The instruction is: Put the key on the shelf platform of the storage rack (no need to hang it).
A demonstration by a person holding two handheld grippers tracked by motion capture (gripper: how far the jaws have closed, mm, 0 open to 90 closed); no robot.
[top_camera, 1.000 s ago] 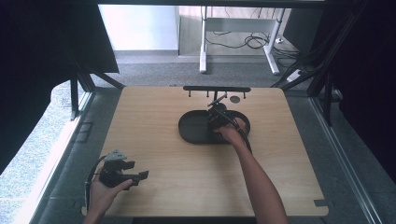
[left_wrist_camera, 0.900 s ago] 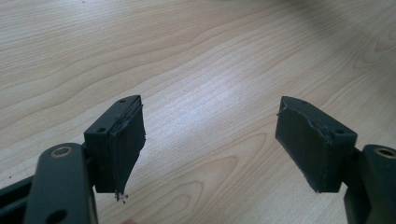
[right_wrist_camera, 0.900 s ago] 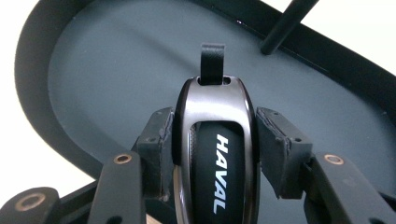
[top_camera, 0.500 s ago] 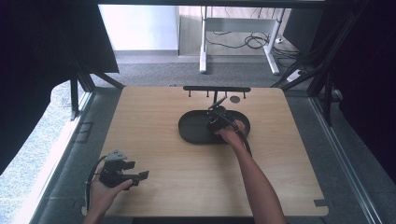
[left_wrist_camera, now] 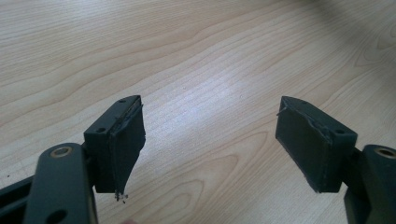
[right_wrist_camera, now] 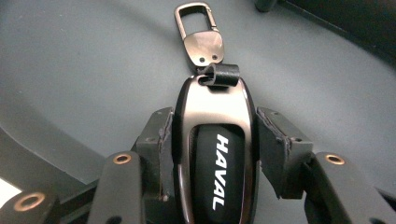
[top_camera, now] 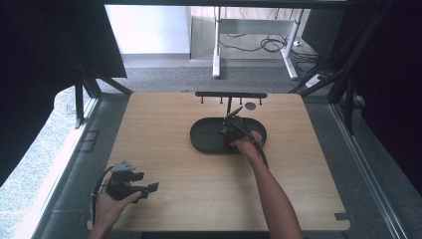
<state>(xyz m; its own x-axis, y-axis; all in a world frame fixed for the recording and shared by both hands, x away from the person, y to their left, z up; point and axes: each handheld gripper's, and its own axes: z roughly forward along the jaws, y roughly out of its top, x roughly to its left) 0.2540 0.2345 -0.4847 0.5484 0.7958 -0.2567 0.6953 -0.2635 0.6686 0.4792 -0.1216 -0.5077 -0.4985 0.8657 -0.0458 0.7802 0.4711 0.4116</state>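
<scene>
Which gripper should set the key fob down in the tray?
Right. The right gripper already clamps the key fob over the dark tray. The left gripper is open over bare table, far off.

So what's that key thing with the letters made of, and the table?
The key fob looks like shiny dark metal around a matte black middle, maybe rubber or leather: its rim glints. Its clip looks like polished metal. The table looks like pale wood, with grain lines, possibly a printed veneer.
</scene>
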